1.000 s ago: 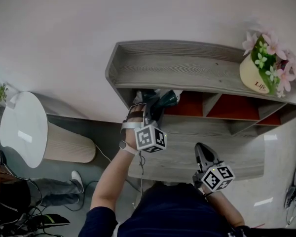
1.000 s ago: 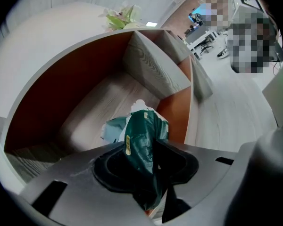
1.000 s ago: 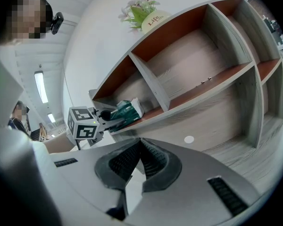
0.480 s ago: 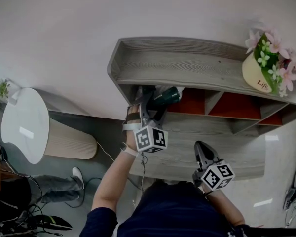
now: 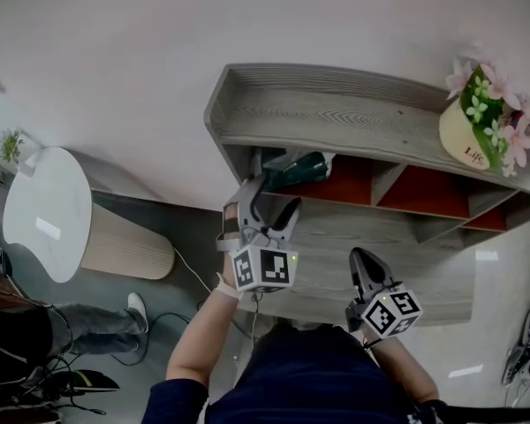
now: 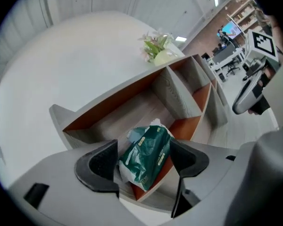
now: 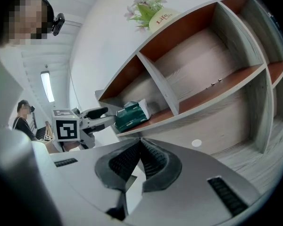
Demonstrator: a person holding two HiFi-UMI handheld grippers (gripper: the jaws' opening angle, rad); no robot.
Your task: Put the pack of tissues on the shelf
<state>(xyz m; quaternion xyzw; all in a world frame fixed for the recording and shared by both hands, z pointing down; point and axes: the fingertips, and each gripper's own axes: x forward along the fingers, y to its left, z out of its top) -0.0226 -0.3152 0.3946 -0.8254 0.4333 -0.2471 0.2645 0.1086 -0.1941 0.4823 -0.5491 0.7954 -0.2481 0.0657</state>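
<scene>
- The left gripper was opening, its two dark pads spread wide with nothing pressed between them.
- In the left gripper view the pack of tissues showed in the gap between those pads, but neither pad touched it.
- In the head view the left gripper sat just in front of the pack of tissues, its spread fingertips aimed at the pack.
- The right gripper had its ribbed pads closed together and held nothing.
- In the head view the right gripper was lower and to the right, well apart from the pack.
- The pack of tissues, green with a pale end, lay on the orange board of the shelf's leftmost compartment, left of an upright divider.
- The right gripper view also showed the left gripper just beside the pack, at the shelf's left end.
- The shelf was grey wood-grain with orange inner faces and stood against a pale wall.
- A cream pot of pink flowers stood on the top board, near its right end.
- A round white table stood on the floor to the left, well away from the shelf.
</scene>
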